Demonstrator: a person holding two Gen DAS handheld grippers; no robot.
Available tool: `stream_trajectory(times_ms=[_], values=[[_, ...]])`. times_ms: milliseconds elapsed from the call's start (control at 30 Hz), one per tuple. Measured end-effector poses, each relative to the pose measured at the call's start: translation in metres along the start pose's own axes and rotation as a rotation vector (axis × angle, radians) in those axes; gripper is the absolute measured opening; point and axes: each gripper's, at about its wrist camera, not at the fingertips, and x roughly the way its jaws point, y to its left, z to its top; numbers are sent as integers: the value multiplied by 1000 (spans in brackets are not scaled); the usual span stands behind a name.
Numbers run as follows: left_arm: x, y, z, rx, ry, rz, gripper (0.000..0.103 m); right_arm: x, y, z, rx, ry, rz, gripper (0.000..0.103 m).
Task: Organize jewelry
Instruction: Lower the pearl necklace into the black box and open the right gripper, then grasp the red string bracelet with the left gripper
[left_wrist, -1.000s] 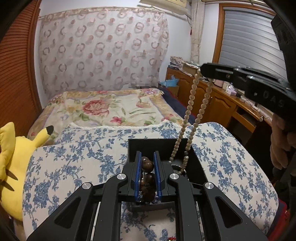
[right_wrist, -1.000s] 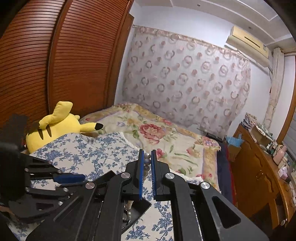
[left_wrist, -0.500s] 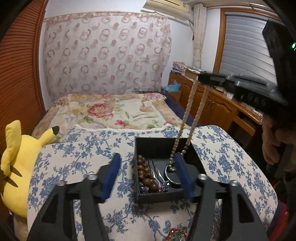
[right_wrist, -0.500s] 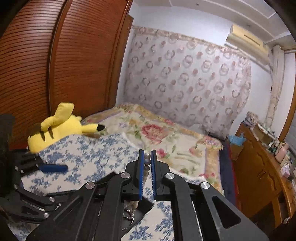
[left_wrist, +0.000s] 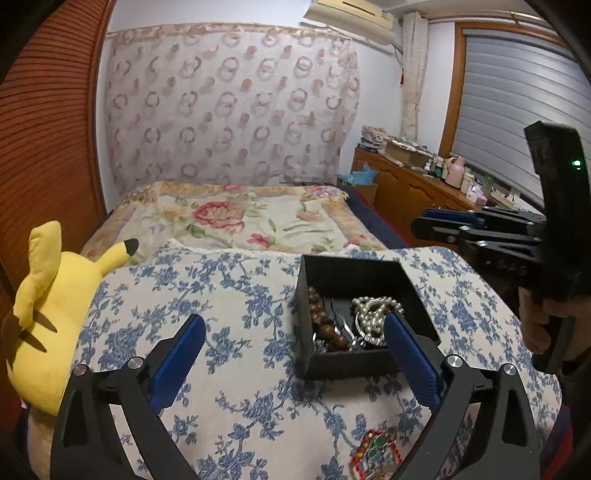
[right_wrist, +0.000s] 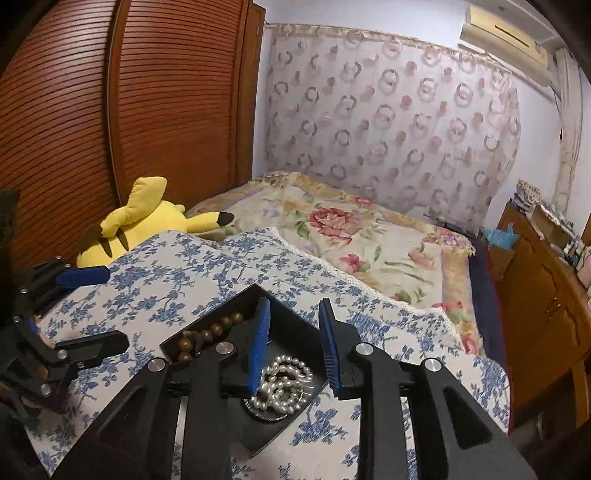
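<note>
A pearl necklace (right_wrist: 282, 384) lies heaped in the black box (left_wrist: 413, 295), beside a string of brown beads (left_wrist: 325, 321). The right gripper (right_wrist: 293, 347) hangs just above the pearls, its jaws having just parted and gripping nothing. The left gripper (left_wrist: 295, 362) has just spread its jaws wide and empty at the box's near side. The box rests on a blue-flowered quilt (left_wrist: 221, 295), with a red and green brooch (left_wrist: 376, 448) nearer and a yellow plush toy (left_wrist: 48, 314) at the quilt's edge.

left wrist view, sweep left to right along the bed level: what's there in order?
Yellow plush toy → blue-flowered cover → black jewelry box holding brown beads then pearl necklace → right gripper, with the hand that holds it at the far edge.
</note>
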Motion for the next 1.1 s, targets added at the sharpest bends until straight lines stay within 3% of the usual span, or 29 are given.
stream_trajectory(times_ms=[300, 633, 1033, 1100], values=[[-9, 4, -28, 23, 33, 22, 95, -26, 13, -42, 26, 20, 48, 29], [-26, -1, -63, 38, 102, -11, 95, -49, 44, -113, 26, 96, 92, 29], [-26, -22, -84, 69, 169, -67, 95, -58, 63, -164, 56, 170, 118, 29], [-25, -25, -85, 75, 179, -82, 80, -55, 64, -169, 62, 187, 111, 29]])
